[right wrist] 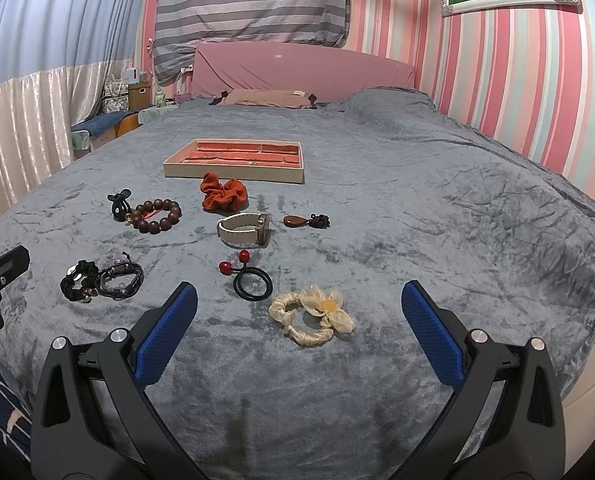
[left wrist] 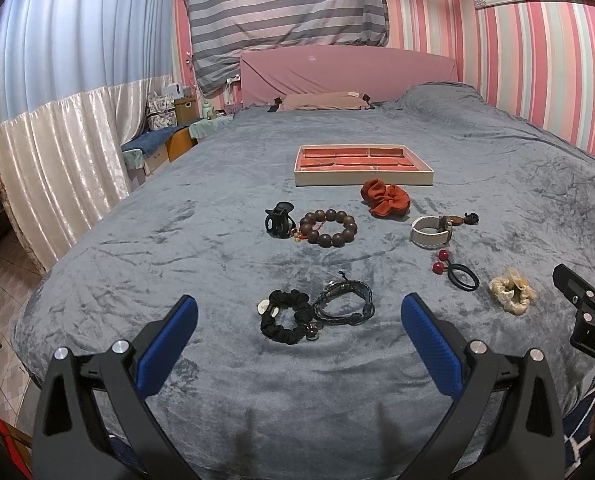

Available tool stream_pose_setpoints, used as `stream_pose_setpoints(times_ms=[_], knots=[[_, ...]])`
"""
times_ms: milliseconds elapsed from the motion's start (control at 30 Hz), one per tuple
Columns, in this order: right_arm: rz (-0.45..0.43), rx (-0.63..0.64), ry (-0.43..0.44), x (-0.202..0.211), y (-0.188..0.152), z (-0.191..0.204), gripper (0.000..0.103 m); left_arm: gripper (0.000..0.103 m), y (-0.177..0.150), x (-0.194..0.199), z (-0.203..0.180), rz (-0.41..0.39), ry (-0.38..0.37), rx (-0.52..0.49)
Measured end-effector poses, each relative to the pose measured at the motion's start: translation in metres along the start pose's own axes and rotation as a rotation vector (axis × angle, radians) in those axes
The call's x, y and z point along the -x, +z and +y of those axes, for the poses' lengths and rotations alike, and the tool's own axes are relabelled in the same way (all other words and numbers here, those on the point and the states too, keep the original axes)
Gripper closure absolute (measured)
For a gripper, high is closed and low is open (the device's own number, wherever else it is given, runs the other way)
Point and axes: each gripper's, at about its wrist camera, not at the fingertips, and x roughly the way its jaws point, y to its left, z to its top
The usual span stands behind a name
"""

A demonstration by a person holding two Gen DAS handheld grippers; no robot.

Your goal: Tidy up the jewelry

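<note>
A cream tray with red compartments (left wrist: 363,178) (right wrist: 233,170) lies on the grey bedspread. Before it lie an orange scrunchie (left wrist: 385,199) (right wrist: 223,197), a wooden bead bracelet (left wrist: 329,227) (right wrist: 157,215), a black claw clip (left wrist: 278,219) (right wrist: 119,204), a white-strap watch (left wrist: 431,233) (right wrist: 244,230), a brown pendant (right wrist: 297,221), a cherry hair tie (left wrist: 459,274) (right wrist: 249,282), a cream scrunchie (left wrist: 511,290) (right wrist: 313,316), a black scrunchie (left wrist: 287,316) (right wrist: 79,280) and a braided bracelet (left wrist: 343,300) (right wrist: 121,280). My left gripper (left wrist: 299,316) is open just short of the black scrunchie. My right gripper (right wrist: 299,312) is open around the cream scrunchie's near side, empty.
A pink headboard (left wrist: 345,72) and a pillow (left wrist: 321,101) are at the bed's far end. Curtains (left wrist: 57,152) and a cluttered side table (left wrist: 169,120) stand left. The striped wall (right wrist: 517,80) runs along the right. The bed's left edge (left wrist: 37,288) drops to tiled floor.
</note>
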Motion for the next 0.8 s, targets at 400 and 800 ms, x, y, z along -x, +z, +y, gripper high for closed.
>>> stream_pose_setpoints(times_ms=[400, 800], knots=[[0.003, -0.001, 0.000, 0.0003, 0.0006, -0.0009, 0.004, 0.004, 0.0000, 0.0001, -0.0005, -0.001, 0.001, -0.001], [0.006, -0.001, -0.002, -0.0028, -0.0024, -0.0001, 0.004, 0.004, -0.0001, 0.0004, -0.0007, -0.002, 0.002, -0.002]])
